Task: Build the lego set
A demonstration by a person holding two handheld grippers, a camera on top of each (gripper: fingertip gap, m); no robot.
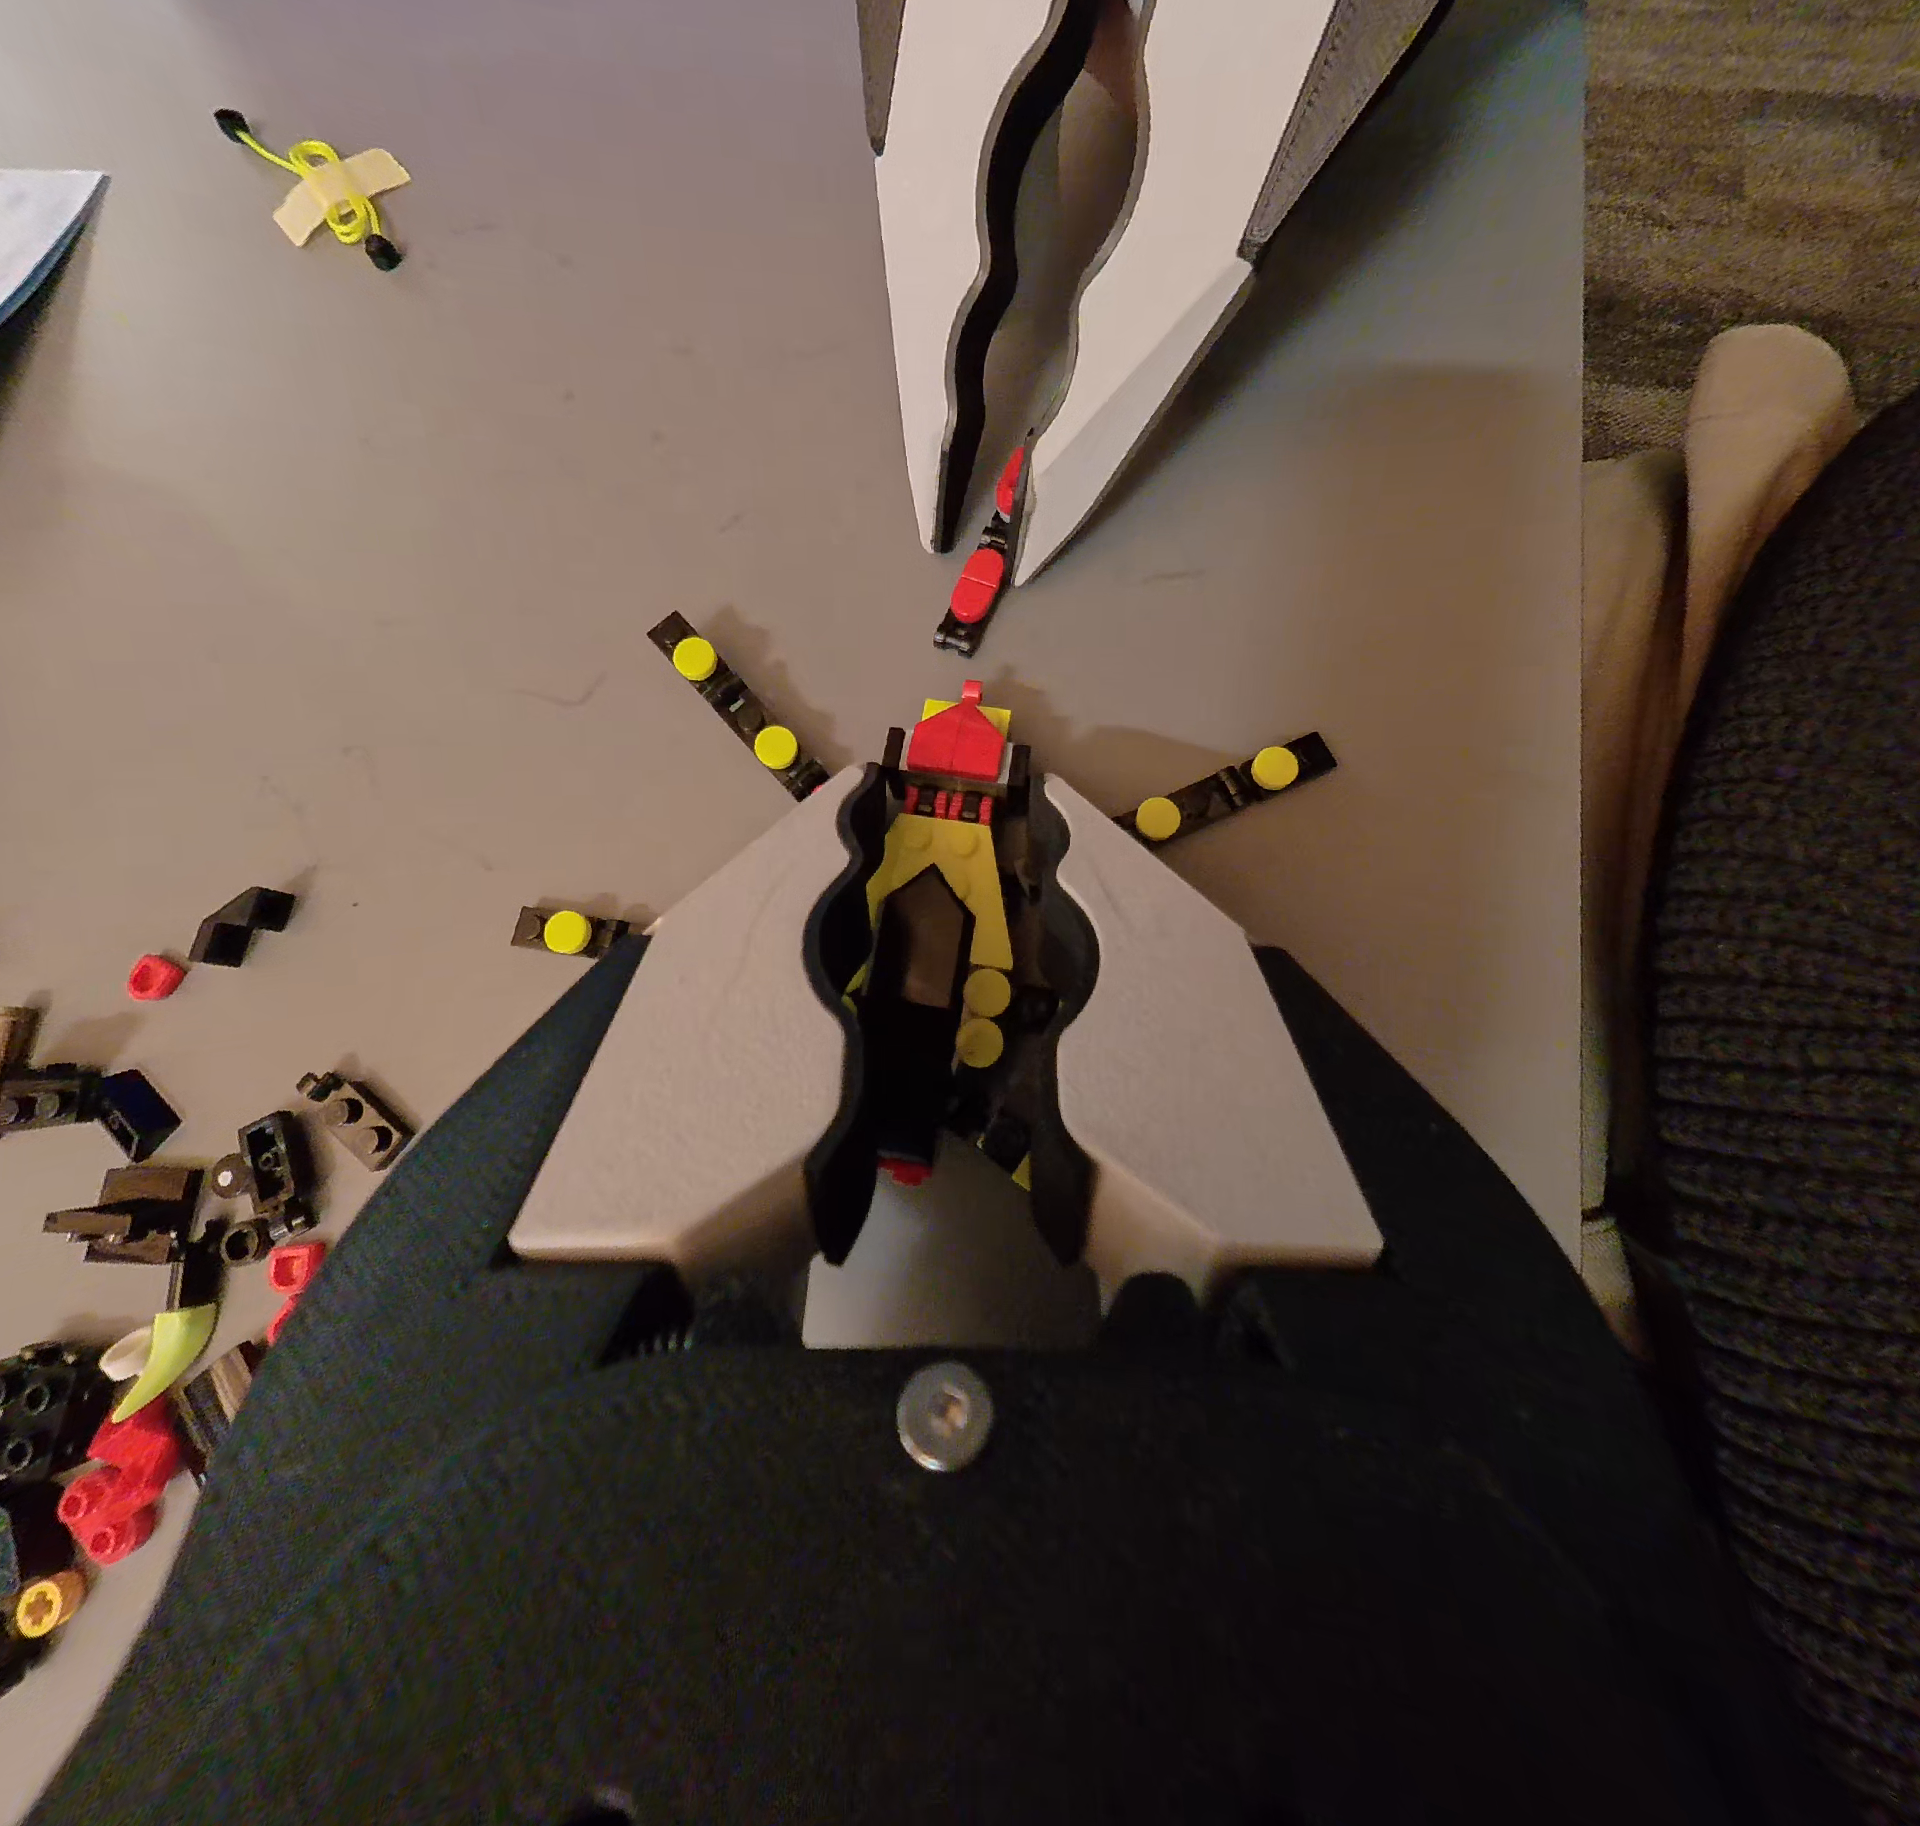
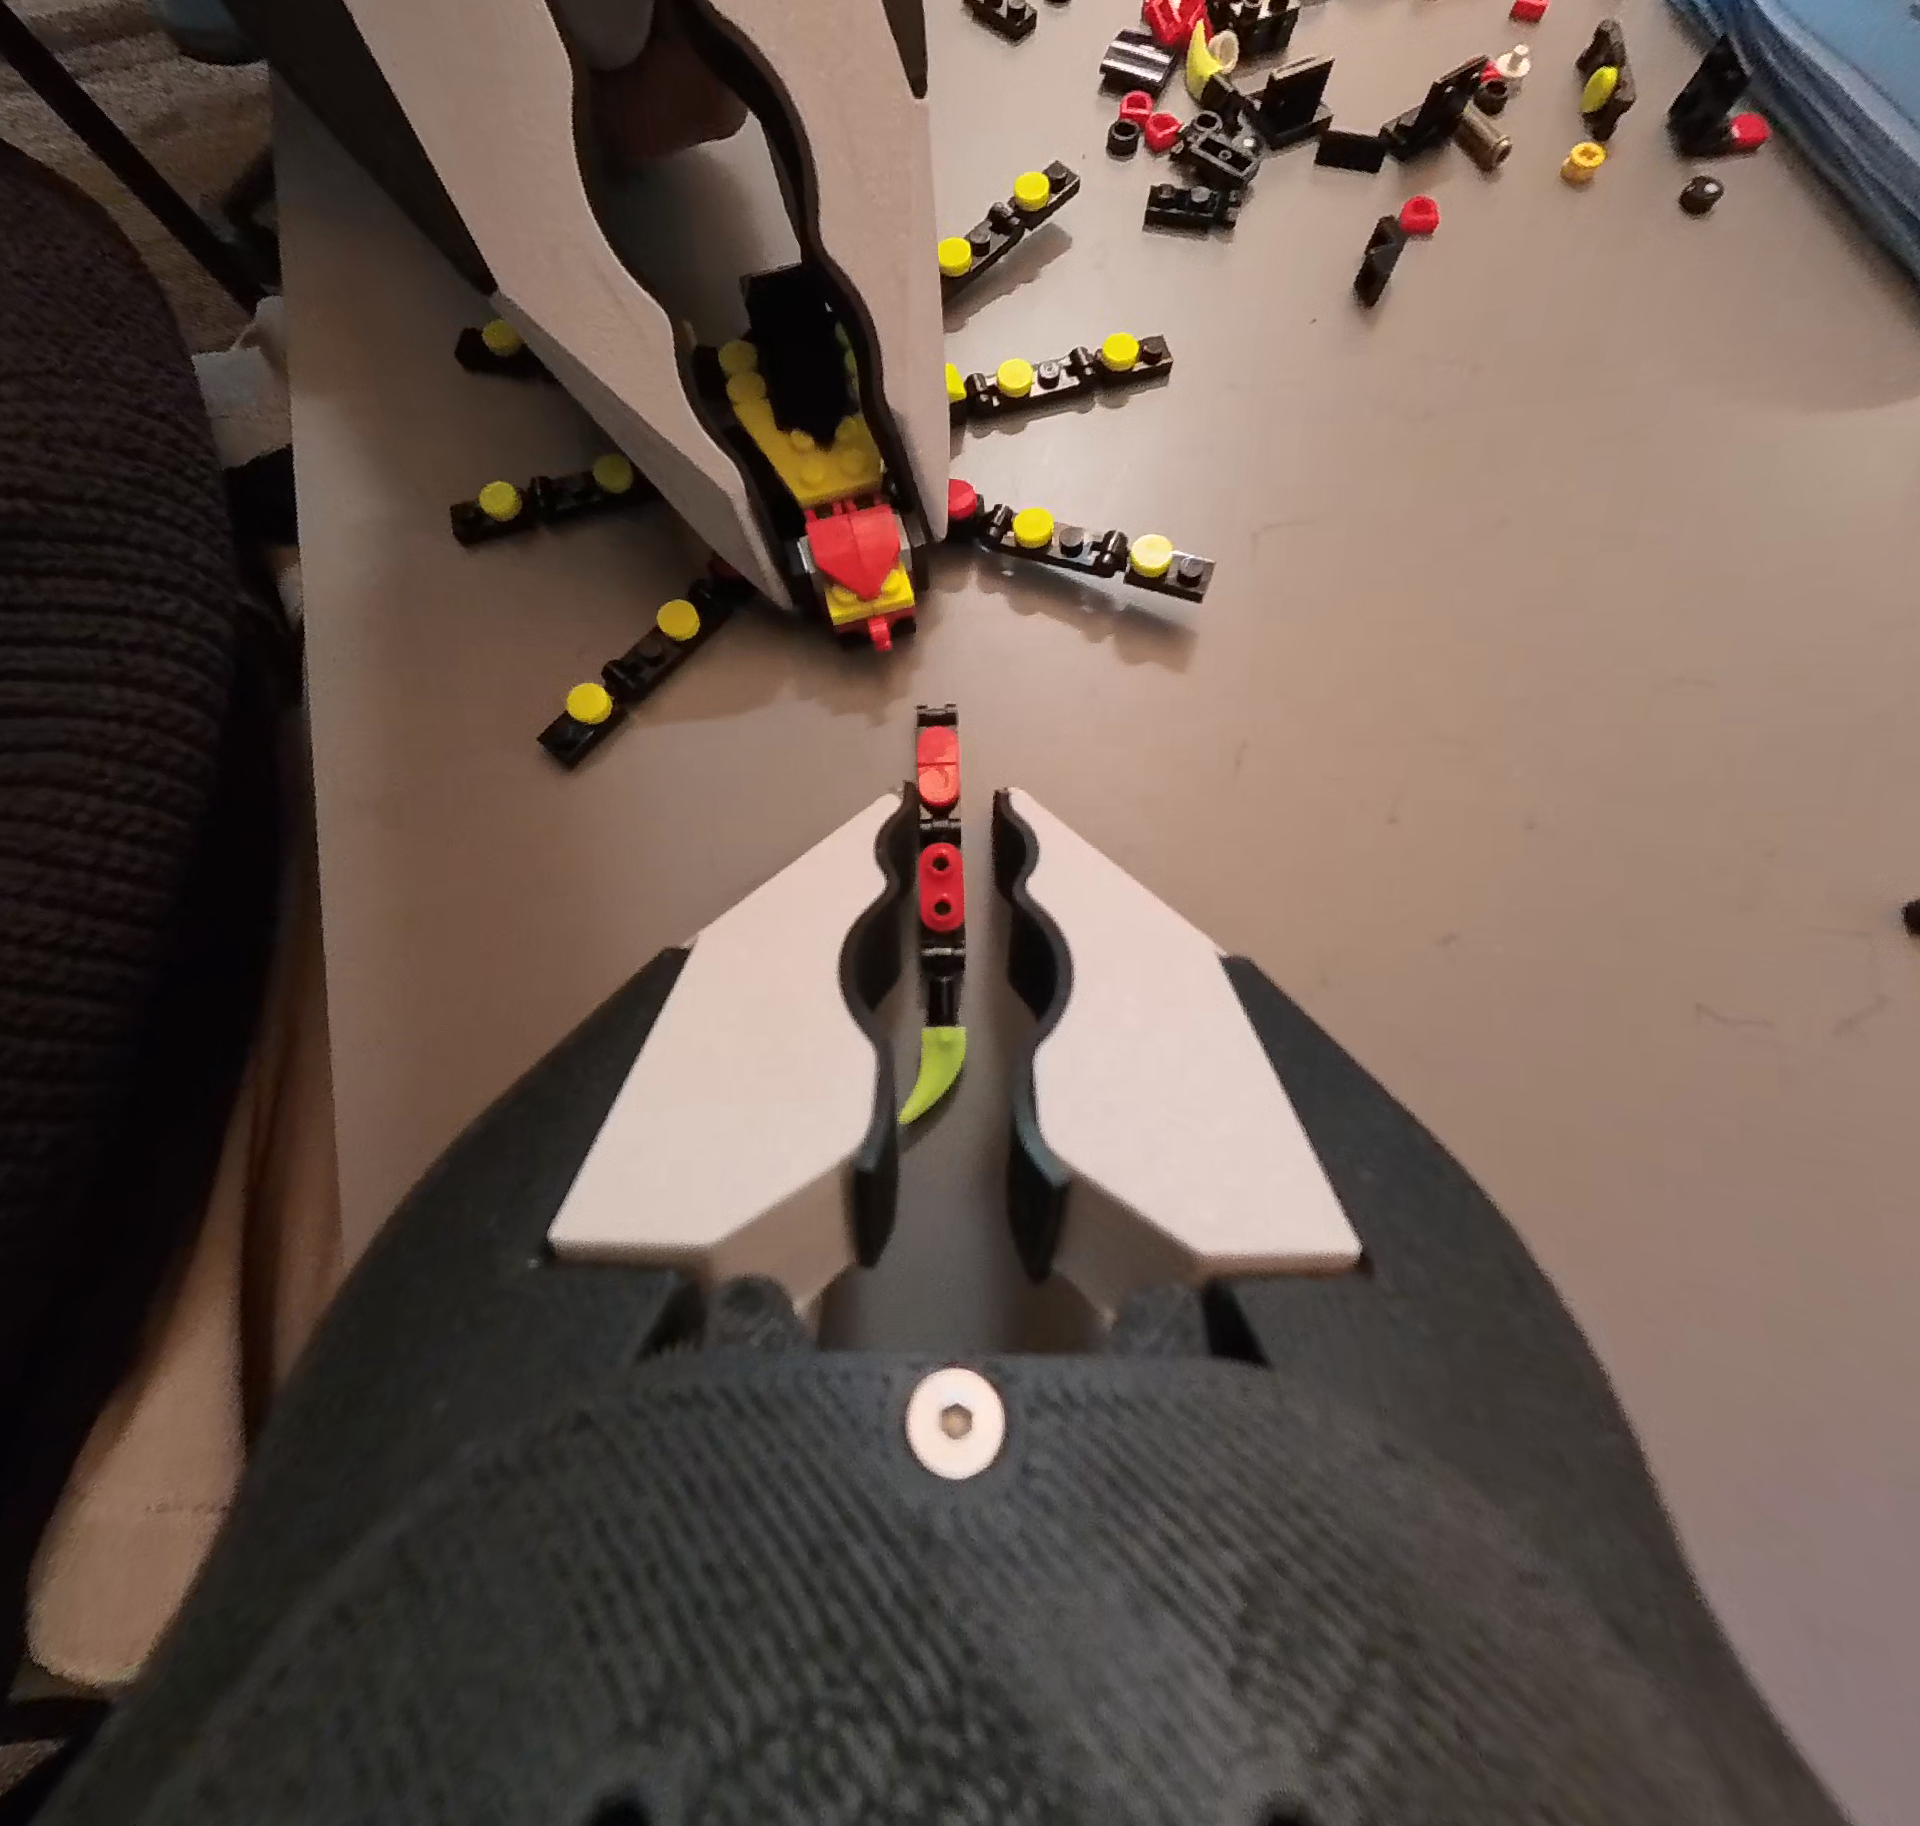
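Right claw (image 2: 943, 810) narrow, pinching a thin red-black tail piece (image 2: 938, 841), long axis aimed ahead at the spider body (image 2: 852, 550). Body just beyond its tip on the desk (image 2: 1455, 841), clamped in left claw (image 1: 951, 789); the gap is small.

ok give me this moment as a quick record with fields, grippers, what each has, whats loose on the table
left gripper: shut on the spider body, legs splayed on the table
right gripper: jaws around the thin limb piece; a gap shows on the right side, so grip cannot be confirmed
thin limb piece: black with red plates, lime claw at the near end, front end pointing at the spider's head
gap: limb piece and spider body are apart
loose parts pile: black, red and yellow bits
other: coiled yellow cord, blue paper stack
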